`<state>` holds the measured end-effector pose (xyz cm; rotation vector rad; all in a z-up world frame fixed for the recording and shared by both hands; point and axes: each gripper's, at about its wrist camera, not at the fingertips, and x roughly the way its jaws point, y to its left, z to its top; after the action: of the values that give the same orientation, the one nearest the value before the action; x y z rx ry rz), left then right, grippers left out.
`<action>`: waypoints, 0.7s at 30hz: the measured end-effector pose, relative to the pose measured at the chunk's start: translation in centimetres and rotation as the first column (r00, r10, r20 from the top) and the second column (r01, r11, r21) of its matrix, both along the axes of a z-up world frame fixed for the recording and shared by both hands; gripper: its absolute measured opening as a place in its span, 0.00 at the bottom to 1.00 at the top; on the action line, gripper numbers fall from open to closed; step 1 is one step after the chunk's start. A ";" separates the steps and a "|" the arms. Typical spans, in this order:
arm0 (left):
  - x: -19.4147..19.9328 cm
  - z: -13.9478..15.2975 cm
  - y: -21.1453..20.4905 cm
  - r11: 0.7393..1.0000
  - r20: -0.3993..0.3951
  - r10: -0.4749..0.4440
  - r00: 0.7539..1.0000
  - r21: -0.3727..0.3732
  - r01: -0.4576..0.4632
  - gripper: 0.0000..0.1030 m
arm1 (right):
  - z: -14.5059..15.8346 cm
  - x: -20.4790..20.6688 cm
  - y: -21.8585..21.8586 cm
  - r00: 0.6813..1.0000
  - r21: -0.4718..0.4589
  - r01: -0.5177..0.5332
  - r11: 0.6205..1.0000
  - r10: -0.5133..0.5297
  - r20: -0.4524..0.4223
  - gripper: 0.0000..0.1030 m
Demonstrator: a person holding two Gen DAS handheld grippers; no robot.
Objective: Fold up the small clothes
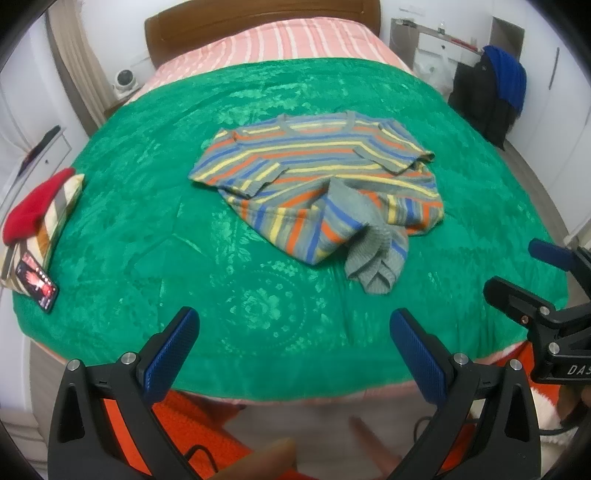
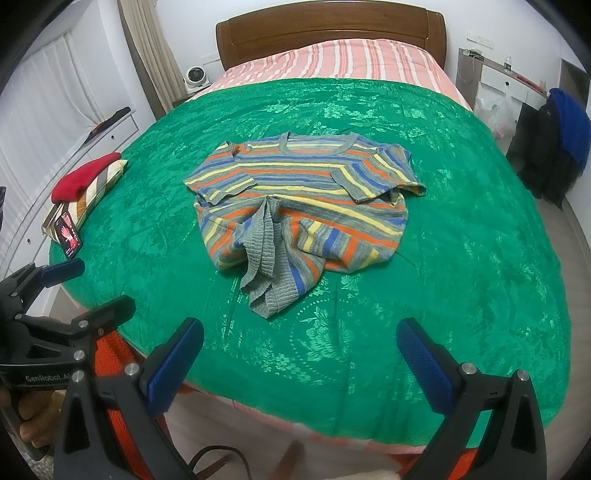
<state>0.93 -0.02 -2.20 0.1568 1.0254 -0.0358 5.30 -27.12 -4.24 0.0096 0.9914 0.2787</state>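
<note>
A small striped knit sweater (image 1: 317, 177) in grey, blue, orange and yellow lies on the green bedspread (image 1: 184, 206), neck toward the headboard. Both short sleeves are folded in over the chest. Its lower hem is bunched up and pulled toward the near edge. It also shows in the right wrist view (image 2: 303, 199). My left gripper (image 1: 295, 332) is open and empty, above the near edge of the bed, short of the sweater. My right gripper (image 2: 301, 343) is open and empty, likewise short of the sweater. Each gripper shows at the side of the other's view.
A folded red and striped pile (image 1: 37, 210) and a lit phone (image 1: 38, 284) lie at the bed's left edge. A wooden headboard (image 2: 332, 29) is at the far end. A chair with dark and blue clothes (image 2: 554, 140) stands to the right. Orange fabric (image 1: 184, 424) is below the bed edge.
</note>
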 end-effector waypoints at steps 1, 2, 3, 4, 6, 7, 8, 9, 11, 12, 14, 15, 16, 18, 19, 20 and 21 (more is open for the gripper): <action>0.0 0.0 0.0 1.000 -0.001 -0.002 1.000 0.001 0.002 1.00 | 0.0 0.0 0.0 1.000 0.000 0.001 1.000 -0.001 0.000 1.00; 0.0 -0.1 0.0 1.000 -0.001 -0.004 1.000 0.001 0.004 1.00 | 0.0 0.0 0.0 1.000 0.001 0.002 1.000 -0.002 -0.001 1.00; 0.0 -0.1 -0.1 1.000 -0.002 -0.005 1.000 0.004 0.005 1.00 | 0.0 0.0 0.0 1.000 0.001 0.000 1.000 0.000 -0.001 1.00; 0.0 -0.2 -0.1 1.000 -0.002 -0.006 1.000 0.004 0.006 1.00 | -0.1 0.1 -0.1 1.000 0.001 0.000 1.000 0.000 -0.002 1.00; 0.1 -0.2 -0.1 1.000 -0.002 -0.005 1.000 0.012 0.005 1.00 | -0.1 0.1 -0.1 1.000 0.002 0.000 1.000 0.000 -0.001 1.00; 0.1 -0.2 -0.1 1.000 -0.002 -0.004 1.000 0.016 0.004 1.00 | -0.1 0.1 -0.1 1.000 0.002 -0.001 1.000 0.001 -0.001 1.00; 0.1 -0.3 -0.1 1.000 0.001 -0.003 1.000 0.021 0.003 1.00 | -0.1 0.1 -0.1 1.000 0.001 0.000 1.000 0.000 -0.001 1.00; 0.2 -0.3 -0.1 1.000 0.000 -0.003 1.000 0.019 0.003 1.00 | -0.1 0.1 -0.1 1.000 0.001 0.000 1.000 0.000 -0.001 1.00; 0.2 -0.4 -0.1 1.000 -0.006 -0.002 1.000 0.006 0.002 1.00 | -0.1 0.1 -0.1 1.000 0.002 -0.001 1.000 0.001 -0.001 1.00; 0.2 -0.4 -0.1 1.000 -0.007 -0.002 1.000 0.005 0.002 1.00 | -0.1 0.1 -0.1 1.000 0.002 0.000 1.000 0.000 -0.001 1.00; 0.2 -0.4 0.0 1.000 -0.006 -0.002 1.000 0.005 0.002 1.00 | -0.1 0.1 -0.1 1.000 0.002 0.000 1.000 0.000 -0.002 1.00; 0.2 -0.4 0.0 1.000 -0.006 -0.002 1.000 0.007 0.002 1.00 | -0.1 0.1 -0.1 1.000 0.002 -0.001 1.000 0.001 -0.003 1.00; 0.3 -0.4 0.0 1.000 -0.002 -0.004 1.000 0.012 0.004 1.00 | -0.2 0.1 -0.1 1.000 0.002 -0.001 1.000 0.001 -0.004 1.00; 0.3 -0.5 0.0 1.000 -0.007 -0.006 1.000 0.003 0.006 1.00 | -0.3 0.2 -0.1 1.000 0.002 -0.001 1.000 0.001 -0.007 1.00; 0.3 -0.5 0.0 1.000 -0.007 -0.006 1.000 0.004 0.006 1.00 | -0.4 0.2 -0.1 1.000 0.003 -0.001 1.000 0.001 -0.008 1.00; 0.3 -0.5 0.0 1.000 -0.007 -0.006 1.000 0.001 0.006 1.00 | -0.4 0.1 -0.1 1.000 0.003 -0.002 1.000 0.002 -0.008 1.00; 0.3 -0.6 0.0 1.000 -0.010 -0.007 1.000 -0.002 0.007 1.00 | -0.4 0.2 -0.1 1.000 0.002 -0.002 1.000 0.002 -0.007 1.00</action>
<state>1.18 0.01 -2.76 0.1581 1.0350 -0.0441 5.49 -27.17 -4.68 0.0114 0.9985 0.2821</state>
